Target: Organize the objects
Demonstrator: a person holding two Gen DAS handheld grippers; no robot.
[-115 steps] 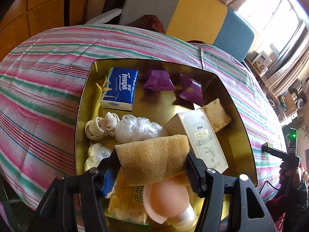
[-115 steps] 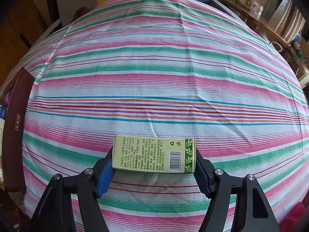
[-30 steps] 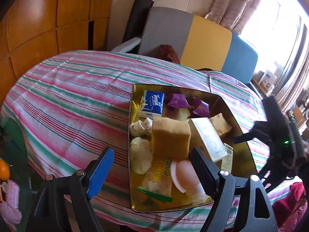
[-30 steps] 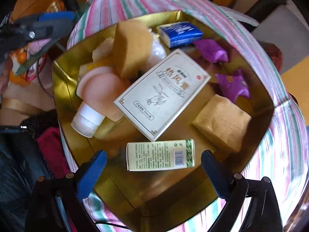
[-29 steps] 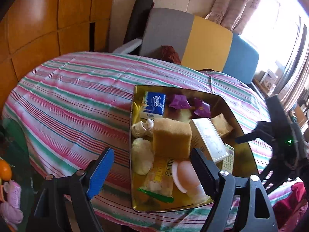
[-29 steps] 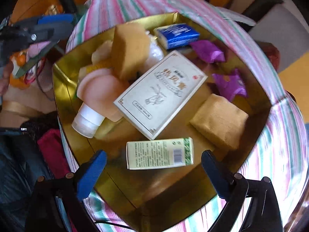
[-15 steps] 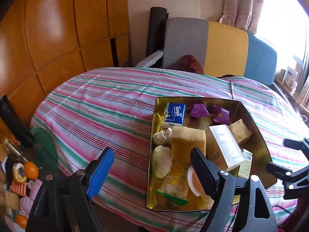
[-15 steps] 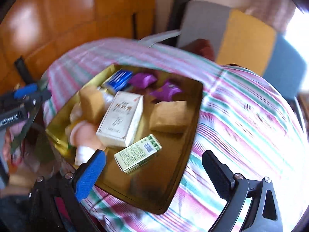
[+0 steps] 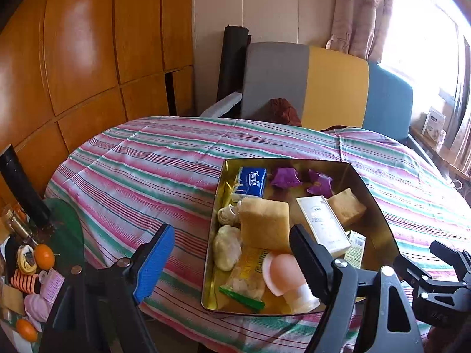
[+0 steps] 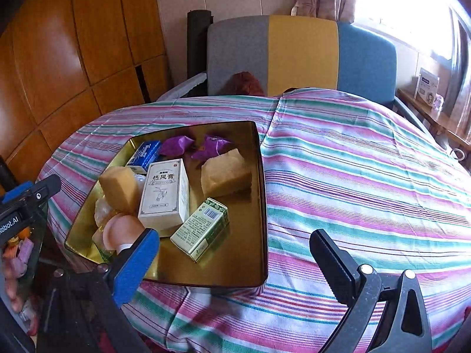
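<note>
Both the left gripper [image 9: 232,260] and right gripper [image 10: 235,257] hang released, jaws spread and empty, near the table's front edge. The shallow gold metal tray [image 10: 253,253] on the striped tablecloth [image 10: 368,182] holds, nearest, a green-and-white carton [image 10: 203,228] and a peach-capped bottle [image 9: 290,276]; then a white printed box [image 10: 166,194] and two tan sponges [image 9: 265,223]; farthest, a blue tissue pack [image 9: 250,182] and purple wrappers [image 9: 319,184]. Bare cloth lies right of the tray. Items beneath the sponge are hard to make out.
</note>
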